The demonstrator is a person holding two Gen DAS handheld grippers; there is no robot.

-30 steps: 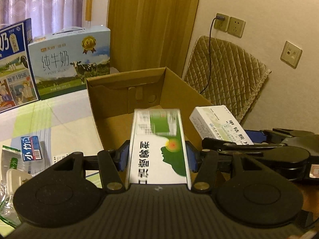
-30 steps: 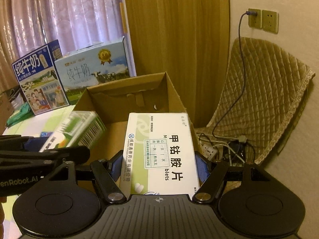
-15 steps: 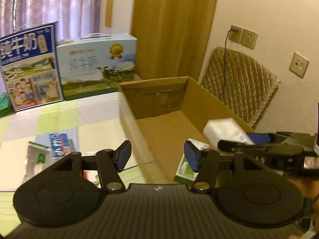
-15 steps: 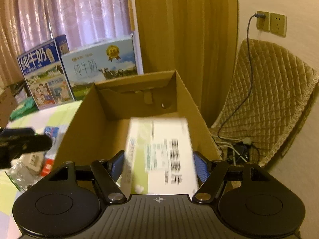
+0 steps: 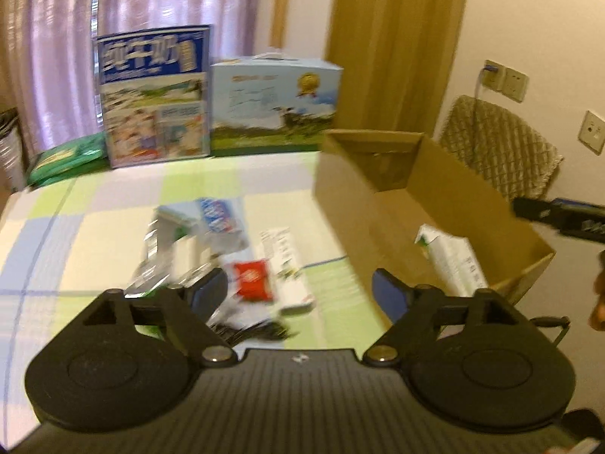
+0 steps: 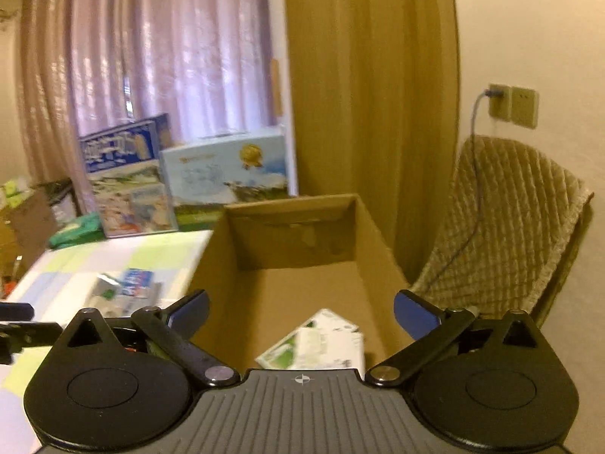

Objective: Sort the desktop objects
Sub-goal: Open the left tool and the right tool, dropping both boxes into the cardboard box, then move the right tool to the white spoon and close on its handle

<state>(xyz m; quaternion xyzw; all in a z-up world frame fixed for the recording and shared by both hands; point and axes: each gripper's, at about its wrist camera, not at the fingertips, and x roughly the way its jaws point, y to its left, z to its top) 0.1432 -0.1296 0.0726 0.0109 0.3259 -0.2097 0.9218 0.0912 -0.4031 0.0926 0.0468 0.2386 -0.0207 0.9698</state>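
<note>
Left gripper (image 5: 298, 291) jaws spread wide, nothing between them, held above the desk (image 5: 94, 234) with its checked green, white and lilac cloth. Just beyond the blue pads sits a blurred pile of small items: red packet (image 5: 252, 279), white carton (image 5: 289, 265) beside it, clear crinkly bags (image 5: 159, 242) to the left, blue-and-white sachet (image 5: 217, 213) a bit further back. Motion blur, labels unreadable. To the right of the pile stands an open cardboard box (image 5: 340, 204), on the desk's right end; inside it a green-and-white medicine box (image 5: 450, 257) lies near the front end. Right gripper (image 6: 300, 312) also wide open and empty, held over the near end of the same cardboard box (image 6: 215, 265); directly below and between its pads lie white-green medicine boxes (image 6: 321, 344), tilted on the box floor; whether one or two there, cannot tell. Tip of the right gripper shows at right edge of the left view, past the box's far wall. Far end of desk: tall blue milk carton (image 5: 153, 94) upright, pale blue milk case (image 5: 276, 102) right of it, green bag (image 5: 64, 157) lying left. Behind: lilac curtain (image 6: 170, 56), wood panel (image 6: 370, 94), quilted tan cover (image 6: 503, 219) against the wall, wall socket (image 6: 510, 106) with a cable plugged in.
</note>
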